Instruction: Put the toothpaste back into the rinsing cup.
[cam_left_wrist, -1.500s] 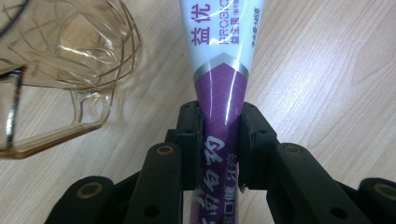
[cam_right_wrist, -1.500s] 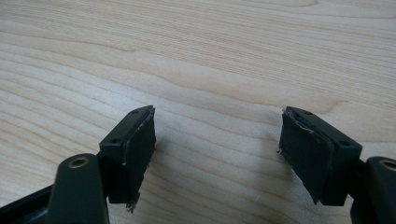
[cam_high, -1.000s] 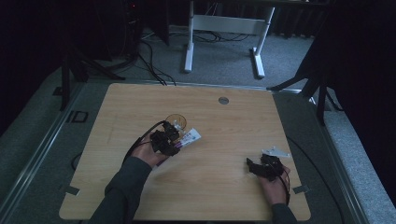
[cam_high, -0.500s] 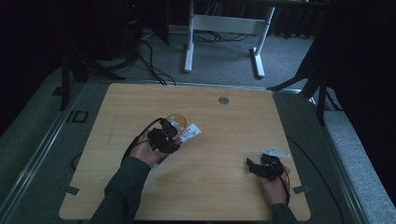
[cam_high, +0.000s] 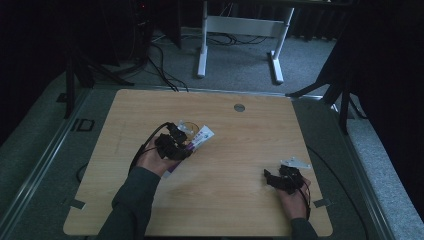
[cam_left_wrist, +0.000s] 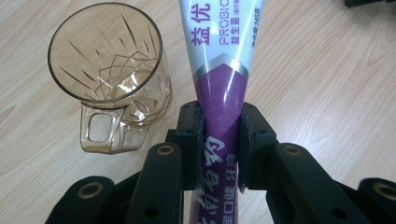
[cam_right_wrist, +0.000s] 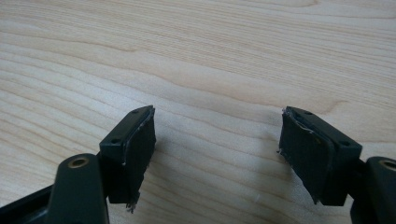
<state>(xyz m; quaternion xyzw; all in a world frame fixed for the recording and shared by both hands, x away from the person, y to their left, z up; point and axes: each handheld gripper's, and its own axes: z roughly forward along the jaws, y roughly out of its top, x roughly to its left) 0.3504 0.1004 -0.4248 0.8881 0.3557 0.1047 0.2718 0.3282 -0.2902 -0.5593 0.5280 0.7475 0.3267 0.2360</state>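
A purple and white toothpaste tube (cam_left_wrist: 222, 84) runs away from me between the two black pads of my left gripper (cam_left_wrist: 219, 140), which is shut on its purple part. Just left of the tube stands a clear amber glass mug (cam_left_wrist: 109, 79) with a cut pattern, its handle toward me. In the high view the left gripper (cam_high: 184, 141) holds the tube (cam_high: 200, 138) a little left of the table's middle, with the mug (cam_high: 186, 126) right behind it. My right gripper (cam_right_wrist: 217, 149) is open over bare wood, and rests at the front right of the table (cam_high: 270, 178).
The light wooden table (cam_high: 240, 150) has a small round metal cap (cam_high: 239, 107) near its far edge. Beyond the table a white desk frame (cam_high: 240, 30) stands on grey carpet, with dark stands and cables at the left and right.
The left hand with the tube has shifted slightly toward the mug. The right hand has kept still.
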